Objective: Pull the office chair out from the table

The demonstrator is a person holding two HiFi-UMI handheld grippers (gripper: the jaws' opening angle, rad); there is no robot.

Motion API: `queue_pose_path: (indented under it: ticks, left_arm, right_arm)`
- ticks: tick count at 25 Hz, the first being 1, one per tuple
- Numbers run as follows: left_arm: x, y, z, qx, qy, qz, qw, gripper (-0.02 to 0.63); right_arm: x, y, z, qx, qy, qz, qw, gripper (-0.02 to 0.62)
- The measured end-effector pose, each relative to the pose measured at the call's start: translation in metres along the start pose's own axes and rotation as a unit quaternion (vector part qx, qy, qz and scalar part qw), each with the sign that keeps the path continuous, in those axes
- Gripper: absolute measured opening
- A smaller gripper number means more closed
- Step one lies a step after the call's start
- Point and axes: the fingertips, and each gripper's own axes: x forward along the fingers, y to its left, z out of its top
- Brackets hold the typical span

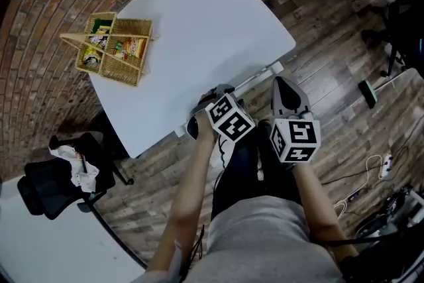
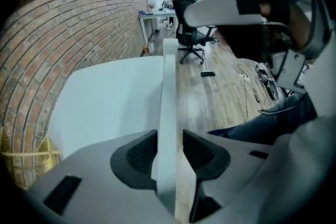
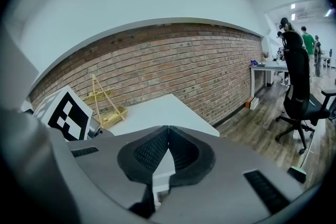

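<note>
The left gripper points steeply down at the near edge of the white tabletop. Its fingers are spread apart with that edge running between them. The edge lies against the left finger, a gap shows on the right one, and nothing is clamped. The right gripper hangs just beside it, off the tabletop's edge and above the wooden floor. Its fingers are closed tip to tip and hold nothing. The black office chair stands at the lower left of the head view, just beside the tabletop's left corner. It sits between that corner and a second white surface in the bottom-left of the picture, well apart from both grippers. A crumpled white cloth lies on it. A wicker basket holding packets sits at the left side of the tabletop, near the brick wall. In the right gripper view another black chair stands far off on the floor to the right, with people standing beyond it.
</note>
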Motion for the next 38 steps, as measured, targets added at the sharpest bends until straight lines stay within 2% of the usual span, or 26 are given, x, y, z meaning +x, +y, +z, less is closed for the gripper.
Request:
queue_pose_path:
  ticks: [4,10,24,33,38]
  left_arm:
    - [0.002,0.005,-0.001,0.005,0.0,0.023,0.9997,0.091]
    - [0.003,0.004,-0.001,0.013,-0.001,0.016,0.9998,0.084]
    - [0.002,0.004,-0.003,-0.001,0.024,0.04,0.9989,0.084]
    - [0.001,-0.022,-0.005,0.023,0.036,0.027,0.9987,0.086]
    - [-0.001,-0.035,-0.004,0.012,0.038,0.014,0.9991,0.086]
  right_arm:
    - [0.003,0.001,0.0,0.0,0.001,0.001,1.0,0.015]
    - [0.005,0.002,-0.001,-0.002,0.002,0.0,1.0,0.015]
    - [-0.008,-0.007,-0.008,0.011,-0.001,-0.018,1.0,0.015]
    - [-0.028,-0.022,-0.019,0.038,-0.019,-0.057,0.997,0.015]
    - [-0.047,-0.033,-0.028,0.058,-0.029,-0.082,0.995,0.014]
